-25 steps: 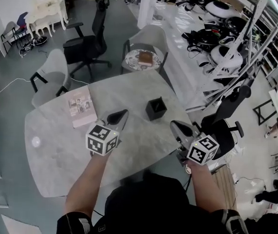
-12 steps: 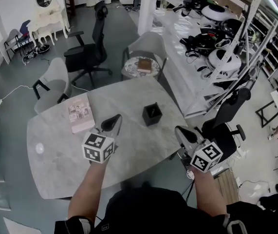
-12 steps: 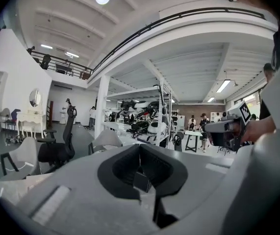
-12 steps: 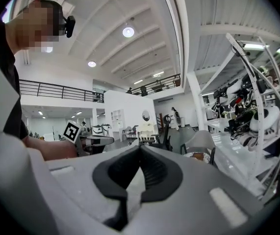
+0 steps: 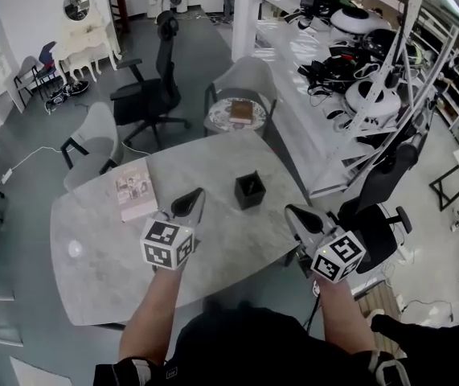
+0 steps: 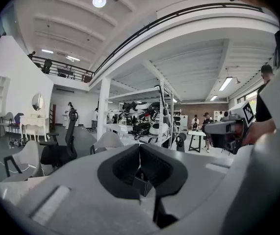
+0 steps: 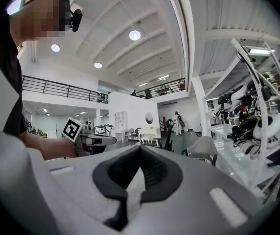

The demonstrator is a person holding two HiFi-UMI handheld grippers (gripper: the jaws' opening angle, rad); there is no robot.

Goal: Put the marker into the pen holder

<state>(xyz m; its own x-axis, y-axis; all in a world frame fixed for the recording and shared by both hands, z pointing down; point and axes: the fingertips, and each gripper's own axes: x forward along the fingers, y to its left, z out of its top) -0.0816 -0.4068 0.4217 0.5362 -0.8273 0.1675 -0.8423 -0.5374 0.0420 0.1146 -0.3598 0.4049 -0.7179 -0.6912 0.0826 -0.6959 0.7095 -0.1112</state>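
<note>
- Pen holder (image 5: 251,190): black, square, standing upright with its opening facing up, on the table (image 5: 100,256) toward the far right edge of the tabletop.
- Marker: not made out in any view, so its position and heading cannot be told.
- Left gripper (image 5: 187,205): over the middle of the tabletop, near the holder, pointing toward the far edge. Jaws closed tip to tip, gripping nothing.
- Right gripper (image 5: 301,218): at the tabletop's right edge. Jaws closed together, empty.
- Booklet (image 5: 135,190): flat, toward the far left edge.
</note>
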